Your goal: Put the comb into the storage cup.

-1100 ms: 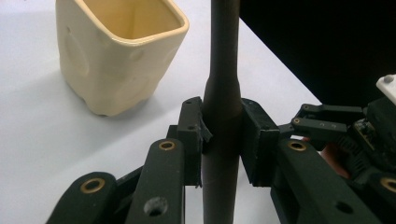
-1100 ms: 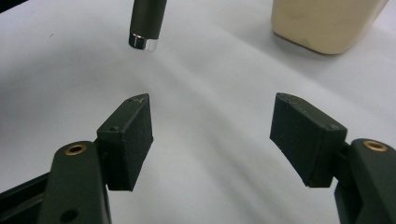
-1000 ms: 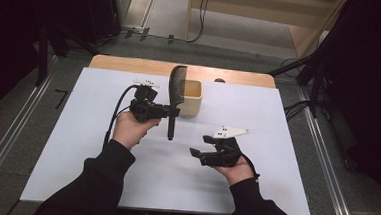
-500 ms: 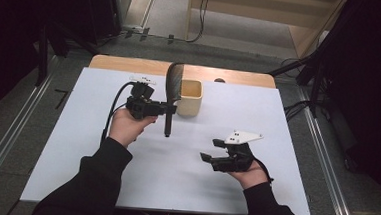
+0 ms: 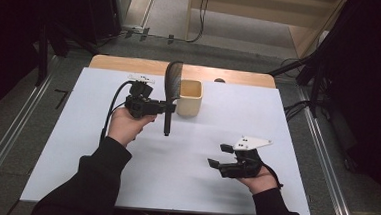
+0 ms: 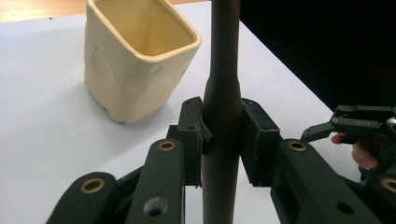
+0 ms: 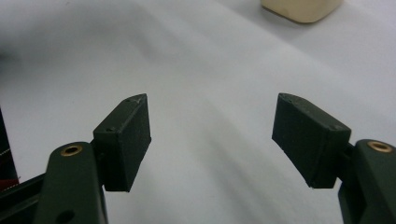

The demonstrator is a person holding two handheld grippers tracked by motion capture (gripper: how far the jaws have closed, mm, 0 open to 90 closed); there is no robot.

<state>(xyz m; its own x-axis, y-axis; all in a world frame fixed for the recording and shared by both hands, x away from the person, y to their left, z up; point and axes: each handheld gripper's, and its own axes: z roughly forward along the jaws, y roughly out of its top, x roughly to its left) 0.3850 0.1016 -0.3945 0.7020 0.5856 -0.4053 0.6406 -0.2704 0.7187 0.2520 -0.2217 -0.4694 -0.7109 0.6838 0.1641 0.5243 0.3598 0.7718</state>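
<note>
Cream cup point(image 5: 189, 98), nothing visible inside

The left gripper point(image 5: 167, 107), held in the left hand point(image 5: 126, 125) toward the table's far edge, is clamped on a dark handle, while the right gripper point(image 5: 217, 157) near the table's near-right corner gapes wide.
</note>
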